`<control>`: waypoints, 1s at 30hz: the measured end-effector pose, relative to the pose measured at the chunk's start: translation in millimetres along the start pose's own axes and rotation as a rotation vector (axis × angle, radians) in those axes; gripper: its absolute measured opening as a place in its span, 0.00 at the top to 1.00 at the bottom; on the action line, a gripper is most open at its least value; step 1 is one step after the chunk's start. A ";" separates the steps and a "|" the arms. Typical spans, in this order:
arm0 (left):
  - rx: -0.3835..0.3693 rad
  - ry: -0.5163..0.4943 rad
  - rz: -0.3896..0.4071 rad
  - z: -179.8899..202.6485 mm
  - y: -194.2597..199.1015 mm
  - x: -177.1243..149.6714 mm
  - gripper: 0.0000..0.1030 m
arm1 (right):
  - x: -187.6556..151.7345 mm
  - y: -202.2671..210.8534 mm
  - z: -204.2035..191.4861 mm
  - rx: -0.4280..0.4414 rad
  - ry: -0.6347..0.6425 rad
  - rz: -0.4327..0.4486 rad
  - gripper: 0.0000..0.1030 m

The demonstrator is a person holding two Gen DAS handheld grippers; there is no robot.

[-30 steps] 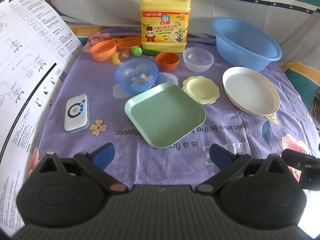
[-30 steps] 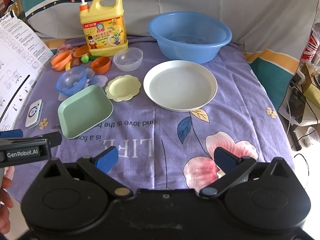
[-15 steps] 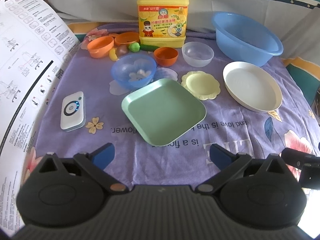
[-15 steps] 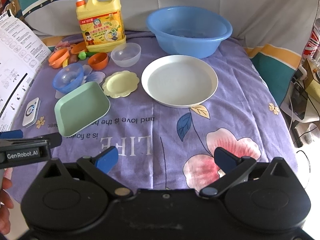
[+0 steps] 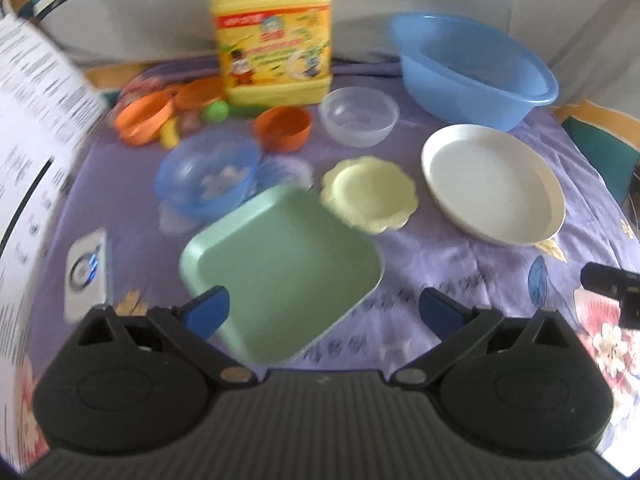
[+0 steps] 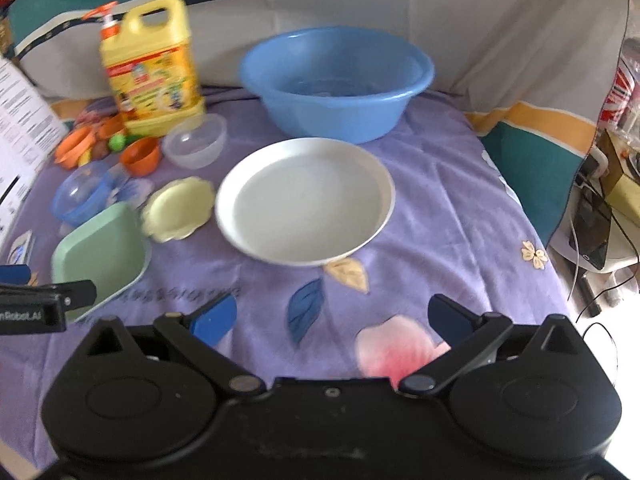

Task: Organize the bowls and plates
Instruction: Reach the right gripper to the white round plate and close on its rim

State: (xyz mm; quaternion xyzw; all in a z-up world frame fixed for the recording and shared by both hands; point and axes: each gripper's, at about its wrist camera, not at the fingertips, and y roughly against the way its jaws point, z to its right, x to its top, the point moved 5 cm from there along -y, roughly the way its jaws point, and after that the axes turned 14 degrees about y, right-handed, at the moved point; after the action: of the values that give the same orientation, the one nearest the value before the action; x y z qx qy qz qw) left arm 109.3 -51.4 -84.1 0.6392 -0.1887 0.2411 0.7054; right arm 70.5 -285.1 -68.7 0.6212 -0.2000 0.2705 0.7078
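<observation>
A green square plate (image 5: 280, 268) lies just ahead of my open left gripper (image 5: 324, 312), whose left fingertip overlaps its near corner in the view. Beyond it sit a yellow scalloped saucer (image 5: 370, 194), a blue bowl (image 5: 208, 176), a small orange bowl (image 5: 282, 128), a clear bowl (image 5: 360, 114) and a large white round plate (image 5: 494, 184). My right gripper (image 6: 332, 318) is open and empty above the cloth, short of the white plate (image 6: 306, 200). The green plate (image 6: 100, 256) and the saucer (image 6: 178, 208) lie to its left.
A big blue basin (image 6: 336, 80) and a yellow detergent jug (image 6: 152, 68) stand at the back. Orange dishes and toy fruit (image 5: 160, 120) cluster at back left. A white device (image 5: 86, 276) and a printed sheet (image 5: 28, 128) lie left. The table edge drops off right.
Both grippers have moved forward over the table, so the plates look larger and closer. The left fingertips now reach the green plate's near edge. Nothing has been grasped.
</observation>
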 end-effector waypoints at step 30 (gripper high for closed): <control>-0.171 -0.136 -0.093 117.6 -115.6 49.8 0.56 | 22.3 -126.8 83.0 0.052 -0.133 -0.003 0.93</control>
State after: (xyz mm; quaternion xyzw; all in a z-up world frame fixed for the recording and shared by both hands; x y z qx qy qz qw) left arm 222.0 -171.0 -136.1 0.5995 -0.2262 0.1471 0.7535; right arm 172.3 -374.4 -140.4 0.6562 -0.2384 0.2326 0.6771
